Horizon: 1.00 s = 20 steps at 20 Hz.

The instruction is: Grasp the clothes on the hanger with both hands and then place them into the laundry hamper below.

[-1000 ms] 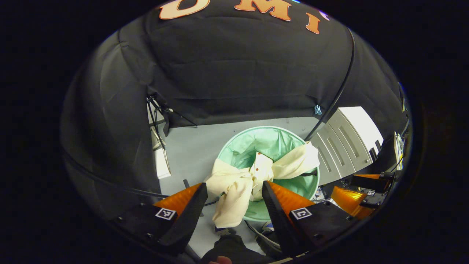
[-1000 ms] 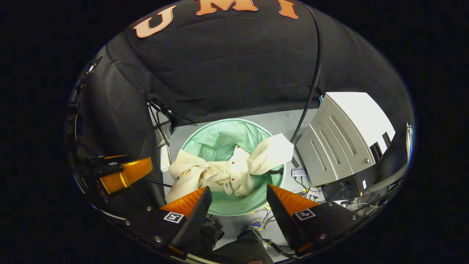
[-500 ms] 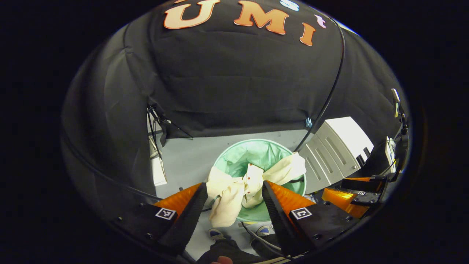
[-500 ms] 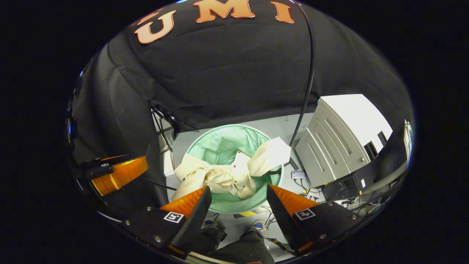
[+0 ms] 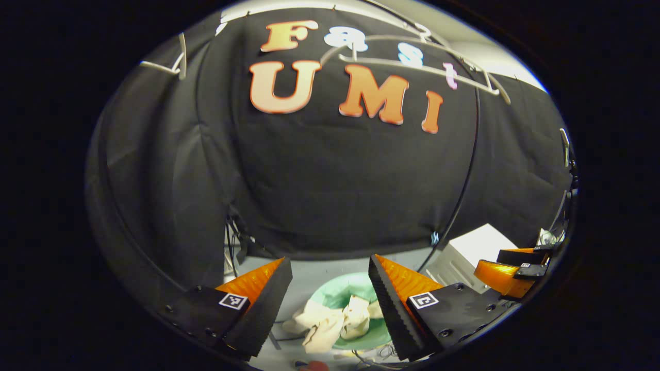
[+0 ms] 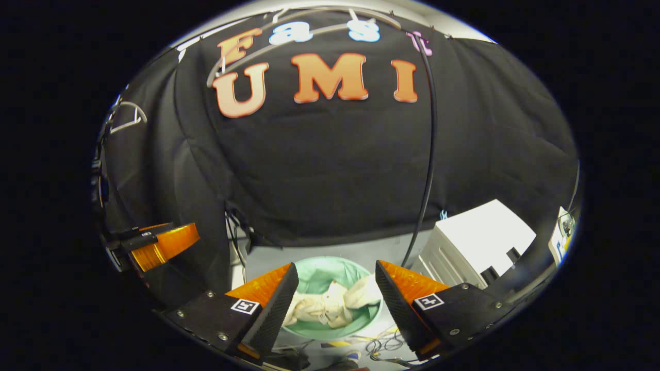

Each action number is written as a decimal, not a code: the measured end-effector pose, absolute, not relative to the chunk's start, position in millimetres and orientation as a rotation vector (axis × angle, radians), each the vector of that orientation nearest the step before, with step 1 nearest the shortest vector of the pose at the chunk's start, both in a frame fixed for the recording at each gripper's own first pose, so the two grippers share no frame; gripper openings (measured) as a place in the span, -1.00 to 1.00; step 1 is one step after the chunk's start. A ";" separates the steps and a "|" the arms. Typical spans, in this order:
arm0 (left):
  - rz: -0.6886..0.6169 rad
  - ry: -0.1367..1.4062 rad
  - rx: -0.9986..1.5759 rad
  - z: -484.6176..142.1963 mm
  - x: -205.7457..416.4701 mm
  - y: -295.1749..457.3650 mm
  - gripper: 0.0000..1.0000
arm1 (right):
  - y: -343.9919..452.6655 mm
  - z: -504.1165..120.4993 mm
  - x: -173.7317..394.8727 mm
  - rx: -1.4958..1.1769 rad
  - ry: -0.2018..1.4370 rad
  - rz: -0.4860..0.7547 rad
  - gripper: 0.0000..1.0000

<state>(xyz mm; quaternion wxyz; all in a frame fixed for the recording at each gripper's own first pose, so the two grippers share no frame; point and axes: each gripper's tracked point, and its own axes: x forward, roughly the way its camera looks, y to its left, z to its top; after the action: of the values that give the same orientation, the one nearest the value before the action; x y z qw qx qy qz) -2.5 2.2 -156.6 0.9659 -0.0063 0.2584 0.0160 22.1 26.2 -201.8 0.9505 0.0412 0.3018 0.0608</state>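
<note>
Left gripper view, from my remote station: my left hand-held gripper (image 5: pixel 330 301) hangs high with its fingers spread wide and nothing between them. Far below, between them, the cream clothes (image 5: pixel 335 320) lie crumpled in the green laundry hamper (image 5: pixel 337 290) on the grey floor (image 5: pixel 309 273), one fold draped over the near rim. My right hand-held gripper (image 5: pixel 508 268) shows at the right edge, beside a white cabinet (image 5: pixel 477 245). A pale hanger (image 5: pixel 412 64) hangs bare against the black cloth wall. Right gripper view: my right hand-held gripper (image 6: pixel 336 304) is likewise released and empty above the laundry hamper (image 6: pixel 314 270), the clothes (image 6: pixel 332 306) heaped inside, the left hand-held gripper (image 6: pixel 160 242) off to the side, a black cable (image 6: pixel 430 154) running down the wall.
</note>
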 end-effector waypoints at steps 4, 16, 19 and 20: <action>0.048 0.329 -0.018 -71.7 4.0 6.3 0.94 | 13.5 -108.9 36.5 0.065 0.421 0.115 0.86; 0.057 0.026 -0.004 64.5 -9.7 18.4 0.87 | -38.0 50.5 16.6 -0.081 -0.033 0.013 0.85; 0.060 0.002 0.003 68.5 -9.9 18.8 0.87 | -51.9 58.9 13.2 -0.083 -0.053 -0.028 0.85; 0.055 -0.006 -0.002 69.8 -9.7 16.3 0.94 | -55.0 57.4 13.0 -0.070 -0.052 -0.036 0.85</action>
<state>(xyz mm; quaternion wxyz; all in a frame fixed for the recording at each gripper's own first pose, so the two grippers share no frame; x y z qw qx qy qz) -9.7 16.3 69.8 0.9996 -0.0012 -0.0028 0.0276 13.0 -55.0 57.4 0.9989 -0.0351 -0.0260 -0.0182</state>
